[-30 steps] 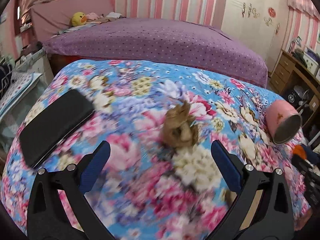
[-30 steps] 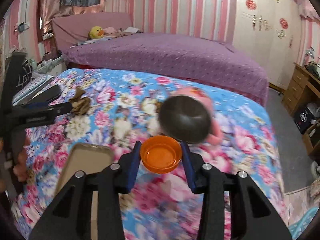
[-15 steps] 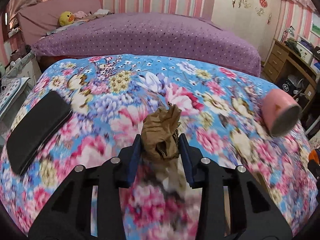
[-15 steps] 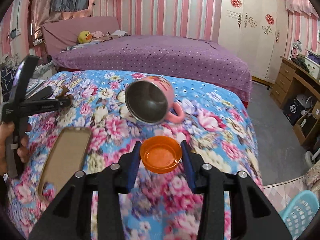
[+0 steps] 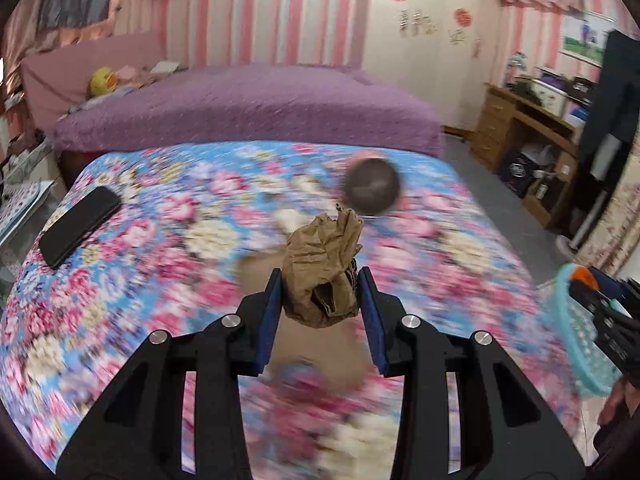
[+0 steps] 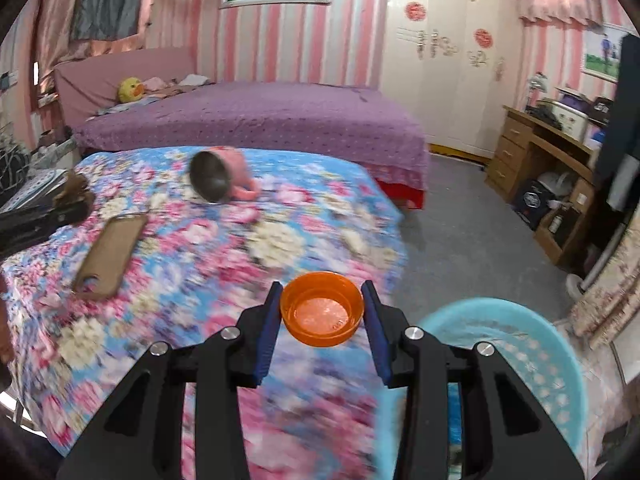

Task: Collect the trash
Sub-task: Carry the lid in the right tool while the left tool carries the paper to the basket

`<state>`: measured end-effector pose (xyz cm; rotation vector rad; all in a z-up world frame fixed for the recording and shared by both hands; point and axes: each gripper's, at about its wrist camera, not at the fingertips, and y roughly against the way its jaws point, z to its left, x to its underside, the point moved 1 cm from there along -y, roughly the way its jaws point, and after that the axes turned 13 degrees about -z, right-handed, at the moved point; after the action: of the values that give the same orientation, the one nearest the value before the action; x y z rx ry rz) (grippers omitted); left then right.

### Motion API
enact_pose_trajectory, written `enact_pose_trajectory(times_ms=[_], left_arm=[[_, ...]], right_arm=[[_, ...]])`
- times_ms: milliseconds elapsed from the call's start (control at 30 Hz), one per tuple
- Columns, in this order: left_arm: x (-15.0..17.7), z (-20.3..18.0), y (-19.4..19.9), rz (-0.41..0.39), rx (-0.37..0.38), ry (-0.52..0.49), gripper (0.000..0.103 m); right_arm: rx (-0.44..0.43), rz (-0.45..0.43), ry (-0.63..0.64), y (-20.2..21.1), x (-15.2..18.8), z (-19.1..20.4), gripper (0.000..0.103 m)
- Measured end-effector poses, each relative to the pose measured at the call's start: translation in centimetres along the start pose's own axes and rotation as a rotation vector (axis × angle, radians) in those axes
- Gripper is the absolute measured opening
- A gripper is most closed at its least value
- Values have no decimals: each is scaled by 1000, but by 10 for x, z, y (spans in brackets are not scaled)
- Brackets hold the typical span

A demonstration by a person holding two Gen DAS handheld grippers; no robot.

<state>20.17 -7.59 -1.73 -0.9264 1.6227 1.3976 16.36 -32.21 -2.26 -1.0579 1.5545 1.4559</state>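
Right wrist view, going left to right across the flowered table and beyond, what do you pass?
Crumpled brown paper in the left gripper → brown phone case → pink mug → orange cap in the right gripper → blue basket.

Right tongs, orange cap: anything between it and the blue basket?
Nothing visible. The right tongs hold the orange cap above the bed's edge, and the blue basket sits open just to the right and below, its near rim partly hidden behind the tongs.
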Motion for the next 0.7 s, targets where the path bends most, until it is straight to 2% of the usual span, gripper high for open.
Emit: enact_pose_trajectory(times_ms=[233, 500, 700], left_arm=[[13, -93, 22, -31, 85, -72, 37], [38, -184, 7, 10, 215, -101, 37], [58, -249, -5, 42, 318, -128, 37]], right_arm=[[98, -10, -44, 23, 13, -76, 40], [188, -15, -63, 49, 28, -141, 40], [244, -21, -149, 58, 41, -185, 40]])
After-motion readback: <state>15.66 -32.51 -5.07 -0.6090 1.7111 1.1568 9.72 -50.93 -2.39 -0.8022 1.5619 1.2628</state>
